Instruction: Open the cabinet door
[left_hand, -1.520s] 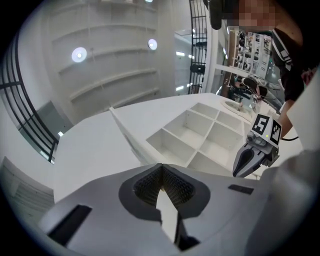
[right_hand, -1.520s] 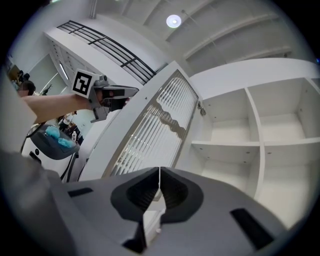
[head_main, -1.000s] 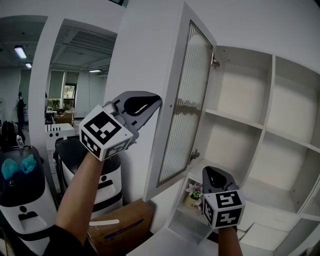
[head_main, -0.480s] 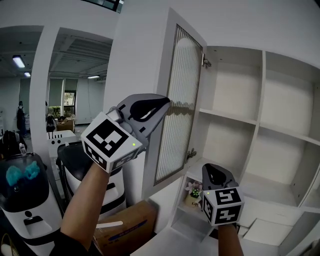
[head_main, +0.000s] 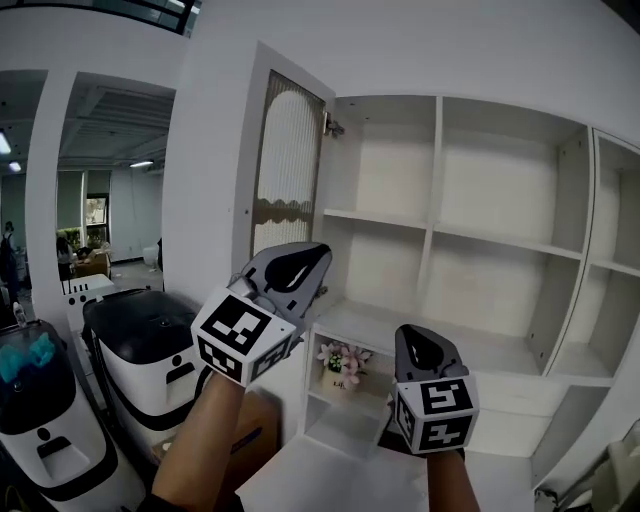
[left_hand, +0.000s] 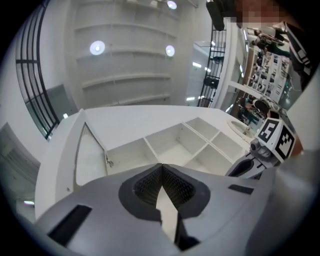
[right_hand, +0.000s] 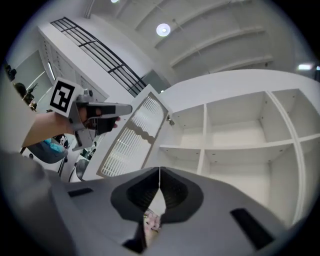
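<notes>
Cabinet door (head_main: 285, 170): swung wide open, hinged at left side of cabinet (head_main: 437, 190), standing above and just behind left gripper (head_main: 318, 262). Contact between the two not determinable.
Left gripper: jaws pressed together, tips meeting, gripping no item.
Right gripper (head_main: 418, 345): jaws pressed together likewise, held lower and right of left gripper, before lower shelf.
Small flower pot (head_main: 342, 362): on lower shelf, between both grippers, beyond them.
</notes>
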